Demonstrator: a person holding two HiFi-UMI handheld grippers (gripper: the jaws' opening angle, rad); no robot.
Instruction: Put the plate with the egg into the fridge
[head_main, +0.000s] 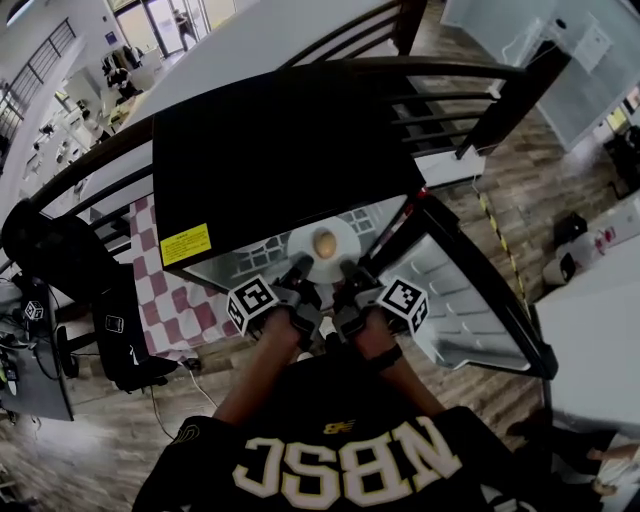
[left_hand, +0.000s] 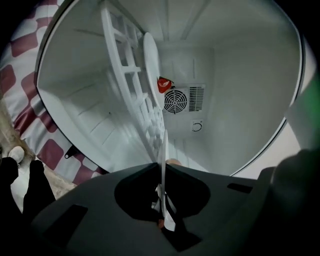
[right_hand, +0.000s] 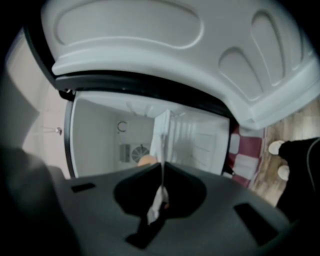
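Observation:
A white plate (head_main: 335, 262) carrying a brown egg (head_main: 324, 242) hangs at the mouth of the open black fridge (head_main: 270, 150). My left gripper (head_main: 298, 272) is shut on the plate's near left rim and my right gripper (head_main: 350, 272) on its near right rim. The left gripper view shows the plate (left_hand: 163, 147) edge-on as a thin white line between the closed jaws of the left gripper (left_hand: 162, 167), with the egg (left_hand: 174, 162) peeking just beyond. From the right gripper (right_hand: 163, 167), the plate (right_hand: 160, 140) and the egg (right_hand: 145, 160) appear the same way.
Inside the fridge are a white wire shelf (left_hand: 132, 95), a round fan vent (left_hand: 176, 100) and a small red part (left_hand: 163, 84) on the back wall. The fridge door (head_main: 460, 290) stands open at the right. A red-and-white checked cloth (head_main: 165, 290) lies under the fridge. A black chair (head_main: 60, 260) stands left.

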